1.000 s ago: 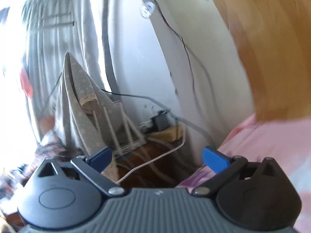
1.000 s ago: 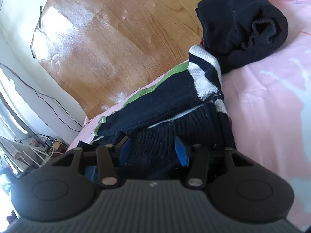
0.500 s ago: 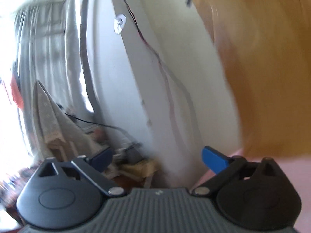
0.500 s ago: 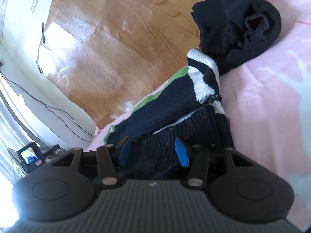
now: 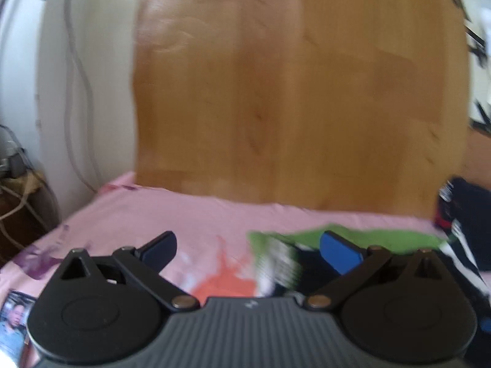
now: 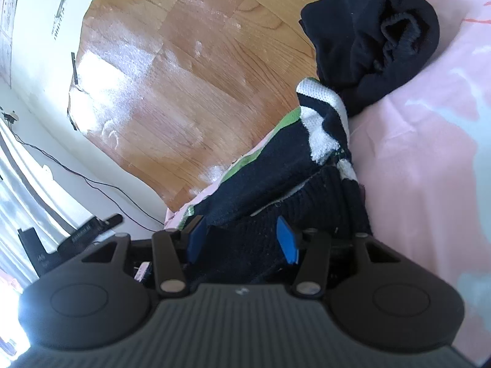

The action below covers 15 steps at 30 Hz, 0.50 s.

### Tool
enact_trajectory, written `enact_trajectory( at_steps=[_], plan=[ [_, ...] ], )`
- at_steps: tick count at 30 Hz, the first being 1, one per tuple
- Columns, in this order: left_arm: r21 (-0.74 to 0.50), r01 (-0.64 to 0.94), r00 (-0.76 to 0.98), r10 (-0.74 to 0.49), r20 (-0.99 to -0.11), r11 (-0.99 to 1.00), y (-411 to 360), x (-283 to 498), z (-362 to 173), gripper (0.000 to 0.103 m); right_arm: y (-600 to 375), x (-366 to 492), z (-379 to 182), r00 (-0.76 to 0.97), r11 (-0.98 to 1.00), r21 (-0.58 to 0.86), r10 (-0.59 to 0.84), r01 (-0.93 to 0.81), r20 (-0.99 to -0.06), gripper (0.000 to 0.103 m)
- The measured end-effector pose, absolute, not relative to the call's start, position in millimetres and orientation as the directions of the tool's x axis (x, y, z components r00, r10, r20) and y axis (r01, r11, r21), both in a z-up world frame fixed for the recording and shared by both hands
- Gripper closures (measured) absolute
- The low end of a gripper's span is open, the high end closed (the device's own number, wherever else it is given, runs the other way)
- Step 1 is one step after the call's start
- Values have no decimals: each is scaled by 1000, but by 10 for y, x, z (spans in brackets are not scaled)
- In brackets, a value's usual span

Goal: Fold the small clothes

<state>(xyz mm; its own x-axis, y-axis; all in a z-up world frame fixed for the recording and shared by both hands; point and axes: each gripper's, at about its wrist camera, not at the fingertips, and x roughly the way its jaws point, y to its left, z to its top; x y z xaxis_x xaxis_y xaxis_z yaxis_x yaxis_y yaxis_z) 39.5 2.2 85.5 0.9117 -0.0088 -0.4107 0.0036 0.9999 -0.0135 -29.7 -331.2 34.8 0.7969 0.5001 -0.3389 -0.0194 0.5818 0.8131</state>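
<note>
over pink sheet point(image 5: 159, 214): left tongs point(image 5: 250, 250) spread, empty, angled down; right tongs point(image 6: 242, 239) pinching dark knit garment point(image 6: 270, 190).

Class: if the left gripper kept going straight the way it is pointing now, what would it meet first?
Probably the pink bedsheet, or the striped knit garment's green edge lying on it; blur leaves depth unclear. The left gripper is open and empty.
</note>
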Motion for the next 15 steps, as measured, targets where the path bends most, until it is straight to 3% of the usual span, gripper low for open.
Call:
enact_trajectory(
  at_steps=[6, 15],
  plan=[
    [0, 57, 852, -49, -522, 998, -206, 507, 637, 0, -3399, -327, 309, 806, 524, 851, 515, -27, -292, 49],
    [26, 89, 818, -58, -572, 996, -518, 603, 453, 1, -3406, -336, 308, 805, 502, 864, 527, -38, -271, 46]
  ],
)
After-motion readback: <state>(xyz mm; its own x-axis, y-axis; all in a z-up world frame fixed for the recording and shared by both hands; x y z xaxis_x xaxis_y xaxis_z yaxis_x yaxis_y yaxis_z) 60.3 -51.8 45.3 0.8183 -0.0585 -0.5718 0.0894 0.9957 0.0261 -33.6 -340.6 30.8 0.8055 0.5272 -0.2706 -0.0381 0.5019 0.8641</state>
